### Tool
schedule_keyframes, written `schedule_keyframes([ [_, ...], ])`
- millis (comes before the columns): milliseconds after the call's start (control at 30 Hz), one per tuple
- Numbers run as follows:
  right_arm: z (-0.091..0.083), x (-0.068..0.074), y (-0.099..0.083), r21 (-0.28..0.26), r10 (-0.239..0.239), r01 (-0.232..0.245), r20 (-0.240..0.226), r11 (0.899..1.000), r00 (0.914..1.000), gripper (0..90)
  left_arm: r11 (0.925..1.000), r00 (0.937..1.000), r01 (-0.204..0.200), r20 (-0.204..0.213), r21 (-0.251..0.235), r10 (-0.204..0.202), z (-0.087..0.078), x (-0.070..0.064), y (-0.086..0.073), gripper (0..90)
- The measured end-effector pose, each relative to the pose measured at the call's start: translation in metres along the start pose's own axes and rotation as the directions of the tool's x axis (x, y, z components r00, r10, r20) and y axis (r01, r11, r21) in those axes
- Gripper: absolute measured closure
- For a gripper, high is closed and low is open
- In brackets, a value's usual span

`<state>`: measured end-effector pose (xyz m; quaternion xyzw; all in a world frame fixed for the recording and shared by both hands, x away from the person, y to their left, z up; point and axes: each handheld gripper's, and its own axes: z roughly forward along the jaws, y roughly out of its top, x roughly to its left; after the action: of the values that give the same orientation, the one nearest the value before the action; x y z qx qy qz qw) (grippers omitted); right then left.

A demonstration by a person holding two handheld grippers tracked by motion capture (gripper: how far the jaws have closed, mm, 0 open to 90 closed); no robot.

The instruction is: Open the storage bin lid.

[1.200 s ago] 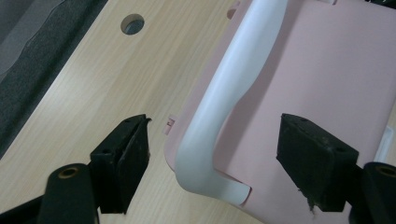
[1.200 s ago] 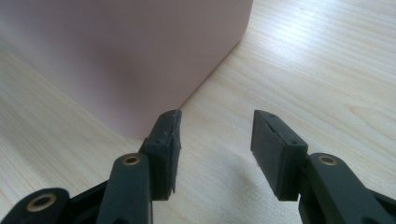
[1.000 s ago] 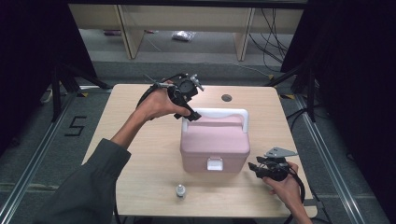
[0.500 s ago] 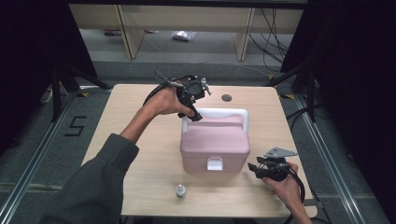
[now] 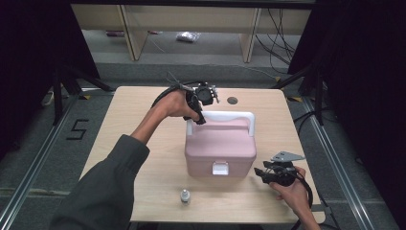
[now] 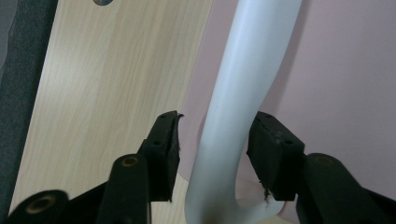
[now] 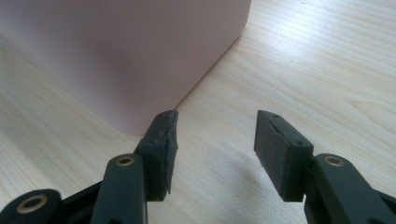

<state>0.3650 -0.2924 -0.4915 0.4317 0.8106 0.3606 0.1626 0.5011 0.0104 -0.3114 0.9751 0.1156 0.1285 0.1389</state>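
Pink box (image 5: 220, 146) sits near the middle of the wooden table (image 5: 129, 124), its white latch facing six o'clock toward the person. A white handle (image 5: 221, 116) arches over the box's far edge, running from nine to three o'clock.

At about eleven o'clock from the box's centre, the left gripper (image 5: 198, 117) reaches down to the handle's left end, with the person's sleeve and forearm stretching back toward seven o'clock. In the left gripper view, the handle (image 6: 238, 112) stands between the two black jaws; these are spread, with a sliver of gap on each side, so they straddle the handle without pinching it.

At four o'clock from the box, the right gripper (image 5: 261, 173) rests low near the table's near right corner, pointing toward nine o'clock at the box's front corner. In the right gripper view, its jaws are parted with bare table between them, and the box's corner (image 7: 140, 60) lies just ahead.

A small bottle (image 5: 184, 196) stands at seven o'clock from the box, near the table's near edge. A dark round hole (image 5: 232, 100) sits at twelve o'clock, beyond the handle.
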Motion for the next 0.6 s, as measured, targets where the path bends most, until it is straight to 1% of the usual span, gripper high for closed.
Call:
schedule_keyframes([
  [33,-0.0003,0.0007,-0.0002,0.005,0.018,-0.018,-0.004,1.000,0.9998,49.8,0.9999,0.9999,-0.011,-0.003,0.008,0.011,0.0005,0.0001,-0.0003,58.6],
  [67,-0.0003,0.0007,-0.0002,0.005,0.018,-0.018,-0.004,1.000,0.9998,49.8,0.9999,0.9999,-0.011,-0.003,0.008,0.011,0.0005,0.0001,-0.0003,59.8],
  [100,-0.0003,0.0005,-0.0002,0.003,0.016,-0.016,-0.001,1.000,0.9999,49.7,0.9999,0.9999,-0.013,-0.009,0.011,0.013,0.0007,0.0000,-0.0004,59.8],
  [133,-0.0003,-0.0005,0.0000,0.000,-0.003,0.003,0.014,1.000,0.9999,49.6,0.9998,0.9998,-0.016,-0.012,0.013,0.016,0.0008,-0.0001,-0.0005,63.4],
  [167,-0.0003,-0.0005,0.0000,0.000,-0.003,0.003,0.014,1.000,0.9999,49.6,0.9997,0.9998,-0.019,-0.010,0.017,0.019,0.0007,-0.0003,-0.0007,63.4],
  [200,-0.0005,0.0022,-0.0005,0.007,0.031,-0.031,0.003,0.999,0.9995,49.6,0.9993,0.9995,-0.028,-0.013,0.025,0.029,-0.0005,-0.0003,-0.0008,66.4],
  [233,-0.0005,0.0022,-0.0005,0.007,0.031,-0.031,0.003,0.999,0.9995,49.6,0.9993,0.9995,-0.028,-0.013,0.025,0.029,-0.0005,-0.0003,-0.0008,67.2],
  [267,-0.0004,0.0003,0.0000,0.002,0.011,-0.011,0.002,1.000,0.9999,49.6,0.9993,0.9996,-0.026,-0.014,0.026,0.026,-0.0013,-0.0003,-0.0009,67.7],
  [300,-0.0004,0.0003,0.0000,0.002,0.011,-0.011,0.002,1.000,0.9999,49.6,0.9993,0.9995,-0.028,-0.014,0.026,0.028,-0.0017,-0.0006,-0.0008,67.7],
  [333,-0.0005,-0.0002,0.0002,0.000,-0.002,0.002,0.014,1.000,0.9999,49.5,0.9991,0.9993,-0.032,-0.016,0.029,0.033,-0.0018,-0.0007,-0.0007,68.0],
  [367,-0.0005,-0.0002,0.0001,0.001,-0.005,0.005,0.014,1.000,0.9999,49.5,0.9987,0.9991,-0.038,-0.018,0.034,0.038,-0.0021,-0.0011,-0.0003,68.3],
  [400,0.0001,0.0004,-0.0001,0.004,0.007,-0.007,-0.007,1.000,0.9999,49.5,0.9983,0.9988,-0.044,-0.020,0.038,0.045,-0.0025,-0.0014,0.0003,68.5],
  [433,-0.0012,-0.0002,0.0003,0.002,-0.007,0.007,0.015,1.000,0.9999,49.5,0.9984,0.9988,-0.042,-0.022,0.038,0.043,-0.0030,-0.0024,0.0009,68.7],
  [467,-0.0014,-0.0004,0.0007,0.002,-0.007,0.007,0.018,1.000,0.9998,49.5,0.9982,0.9988,-0.044,-0.020,0.041,0.045,-0.0037,-0.0029,0.0014,69.1],
  [500,-0.0011,-0.0005,0.0005,-0.001,-0.003,0.003,0.014,1.000,0.9999,49.5,0.9975,0.9980,-0.057,-0.025,0.042,0.058,-0.0045,-0.0027,0.0023,69.2],
  [567,-0.0016,-0.0004,0.0004,0.003,0.002,-0.002,0.014,1.000,0.9999,49.5,0.9969,0.9975,-0.062,-0.031,0.048,0.064,-0.0066,-0.0039,0.0033,69.1],
  [600,-0.0012,-0.0007,0.0007,0.001,0.006,-0.006,-0.005,1.000,1.0000,49.6,0.9967,0.9972,-0.065,-0.034,0.049,0.066,-0.0078,-0.0046,0.0038,69.2],
])
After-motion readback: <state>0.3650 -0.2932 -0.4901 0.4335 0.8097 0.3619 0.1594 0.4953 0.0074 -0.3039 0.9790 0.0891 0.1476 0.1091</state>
